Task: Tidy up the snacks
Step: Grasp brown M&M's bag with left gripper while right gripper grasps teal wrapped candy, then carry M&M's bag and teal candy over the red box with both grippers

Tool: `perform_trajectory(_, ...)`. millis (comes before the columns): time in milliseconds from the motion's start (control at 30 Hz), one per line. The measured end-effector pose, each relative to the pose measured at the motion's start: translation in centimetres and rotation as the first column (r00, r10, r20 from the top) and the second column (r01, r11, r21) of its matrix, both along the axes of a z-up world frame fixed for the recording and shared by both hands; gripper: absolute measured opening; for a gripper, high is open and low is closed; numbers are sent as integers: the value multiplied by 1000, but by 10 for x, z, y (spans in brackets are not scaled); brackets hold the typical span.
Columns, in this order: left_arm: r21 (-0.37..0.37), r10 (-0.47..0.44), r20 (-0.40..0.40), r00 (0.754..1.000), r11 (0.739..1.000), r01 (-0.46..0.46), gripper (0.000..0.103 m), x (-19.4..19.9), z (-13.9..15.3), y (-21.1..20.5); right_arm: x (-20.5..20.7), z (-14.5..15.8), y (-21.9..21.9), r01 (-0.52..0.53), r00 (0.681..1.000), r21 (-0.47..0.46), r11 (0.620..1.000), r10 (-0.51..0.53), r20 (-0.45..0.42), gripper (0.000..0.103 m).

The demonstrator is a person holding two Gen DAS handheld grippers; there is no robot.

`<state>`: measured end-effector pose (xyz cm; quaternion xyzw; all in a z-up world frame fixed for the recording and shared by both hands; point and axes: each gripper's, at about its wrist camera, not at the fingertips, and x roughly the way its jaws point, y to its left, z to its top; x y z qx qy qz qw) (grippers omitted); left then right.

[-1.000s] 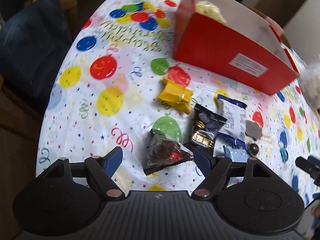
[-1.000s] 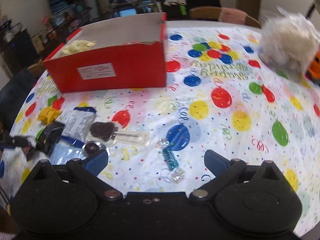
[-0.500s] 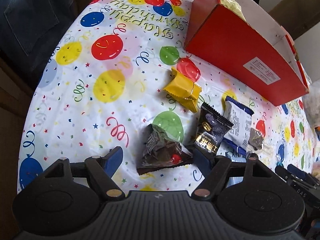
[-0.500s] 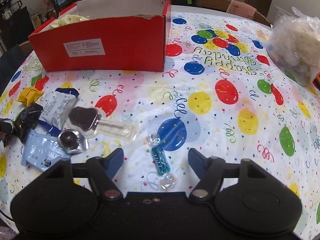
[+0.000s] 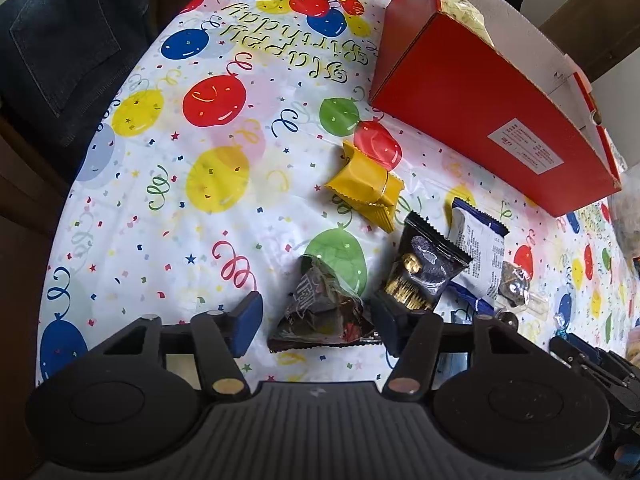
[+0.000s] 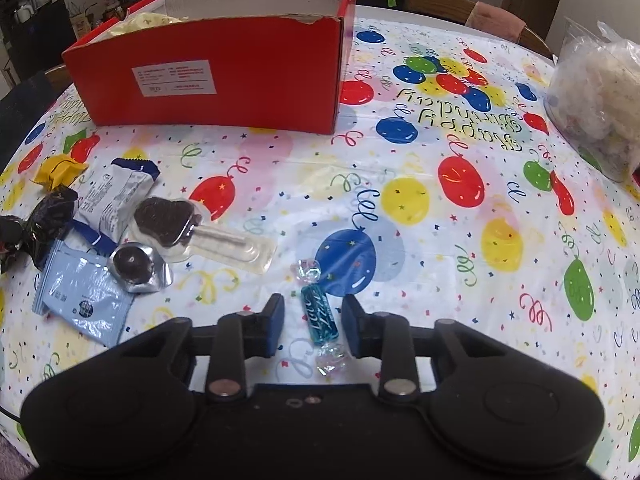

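both pairs of jaws have just been closing, each around a snack on the balloon-print tablecloth [image 6: 460, 152]. the right gripper [image 6: 313, 322] now brackets the teal twist-wrapped candy [image 6: 320, 314]; the blue pads stand just beside its body on either side with thin gaps showing, so it is narrowed but not yet pinching. the left gripper [image 5: 316, 322] has the dark triangular chocolate packet [image 5: 320, 312] between its fingers; the right pad looks to be touching the wrapper's edge, while the left pad stands clearly apart from it, though the crinkled foil makes contact hard to judge. i read this as two pickups about to complete, with both snacks bound for the red box [image 6: 224, 76] at the far side, which already holds a pale yellow bag [image 6: 140, 22].

compared with a second ago, the right jaws were spread wide with the candy lying ahead of them; now they sit lower and straddle it. the left jaws were wider too, and that view has rolled slightly. the yellow packet [image 5: 366, 186], the black sachet [image 5: 424, 270] and the rest of the cluster lie as before.
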<state>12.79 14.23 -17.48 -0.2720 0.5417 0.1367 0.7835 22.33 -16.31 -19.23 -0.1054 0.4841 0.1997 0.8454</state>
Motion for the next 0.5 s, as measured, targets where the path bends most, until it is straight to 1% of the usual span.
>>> perform_trajectory(100, 17, -9, -5, 1000, 1000, 9, 51, 0, 1, -1, -1, 0, 1, -3, 1000, -1, 1000, 3, 5, 19)
perform_trajectory(167, 26, -11, -8, 1000, 1000, 11, 43, 0, 1, -1, -2, 0, 1, -1, 1000, 3, 1000, 1, 6, 12)
perform_trajectory(300, 31, -14, -5, 1000, 999, 15, 34, -3, 2, 0, -3, 1, 0, 14, 1000, 13, 1000, -15, 4, 11)
perform_trajectory(500, 5, -6, -1, 1000, 1000, 6, 33, -9, 1, 4, -5, 5, -2, 41, 999, 37, 998, -41, -5, 11)
